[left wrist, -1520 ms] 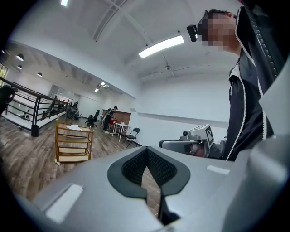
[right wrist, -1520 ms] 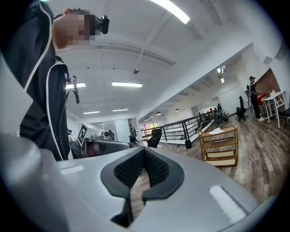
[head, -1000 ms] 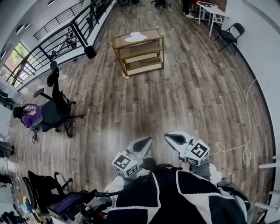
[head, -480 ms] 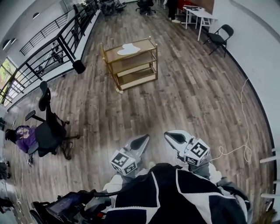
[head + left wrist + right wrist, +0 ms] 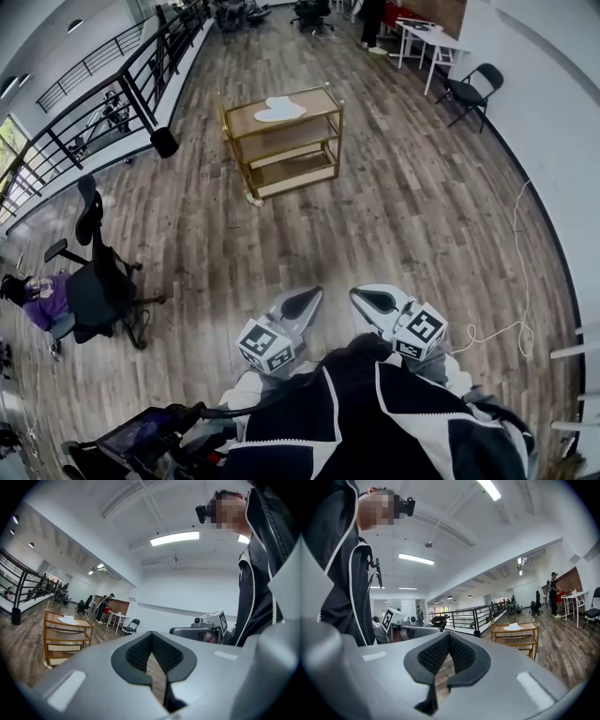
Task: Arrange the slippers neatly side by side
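Facing a far gold shelf cart [image 5: 319, 101], the left gripper [image 5: 304, 301] and right gripper [image 5: 369, 298] are held near the body, both closed and empty, likely because the white slippers [image 5: 279, 110] on its top shelf are not yet reached.

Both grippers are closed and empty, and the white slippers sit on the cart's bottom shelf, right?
Not the bottom: the head view shows the white slippers on the top shelf of the cart. The left gripper and right gripper are closed and empty.

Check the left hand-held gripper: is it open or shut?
Shut: the left hand-held gripper has its pads meeting at the tip, nothing between them.
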Available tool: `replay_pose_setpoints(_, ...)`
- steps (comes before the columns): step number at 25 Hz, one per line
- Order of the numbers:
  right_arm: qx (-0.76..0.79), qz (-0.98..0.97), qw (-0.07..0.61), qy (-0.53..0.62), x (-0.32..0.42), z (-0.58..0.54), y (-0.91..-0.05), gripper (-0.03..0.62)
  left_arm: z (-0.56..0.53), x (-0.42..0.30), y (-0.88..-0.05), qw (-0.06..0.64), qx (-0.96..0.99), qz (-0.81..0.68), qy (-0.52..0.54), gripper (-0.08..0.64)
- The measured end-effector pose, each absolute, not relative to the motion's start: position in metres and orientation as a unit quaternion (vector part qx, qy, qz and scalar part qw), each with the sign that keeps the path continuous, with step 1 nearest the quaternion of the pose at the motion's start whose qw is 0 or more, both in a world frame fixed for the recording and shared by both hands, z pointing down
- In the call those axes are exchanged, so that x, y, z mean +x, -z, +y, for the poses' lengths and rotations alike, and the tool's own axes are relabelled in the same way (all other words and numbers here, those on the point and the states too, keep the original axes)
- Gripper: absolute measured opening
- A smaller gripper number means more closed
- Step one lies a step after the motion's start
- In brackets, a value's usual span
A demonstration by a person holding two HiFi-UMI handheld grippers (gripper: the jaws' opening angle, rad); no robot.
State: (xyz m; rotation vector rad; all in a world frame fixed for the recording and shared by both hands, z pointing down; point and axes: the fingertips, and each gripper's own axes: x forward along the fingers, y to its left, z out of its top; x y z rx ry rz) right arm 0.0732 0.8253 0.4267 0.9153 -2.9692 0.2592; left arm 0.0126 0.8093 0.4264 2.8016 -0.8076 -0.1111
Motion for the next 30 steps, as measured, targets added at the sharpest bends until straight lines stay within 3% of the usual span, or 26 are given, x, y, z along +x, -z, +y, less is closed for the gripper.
replay_pose_setpoints(11,0.258,-0.961,-0.005,-0.099,0.066,0.718,-0.432,0.005,0.701,0.002,-0.427,0.132,0.939,-0.313,0.048,0.014)
replay_pose_setpoints(30,0.2,-0.972,0.001,-0.125,0.159,0.503,-0.443,0.005,0.495,0.079,-0.429,0.136,0.919,-0.368,0.033,0.014)
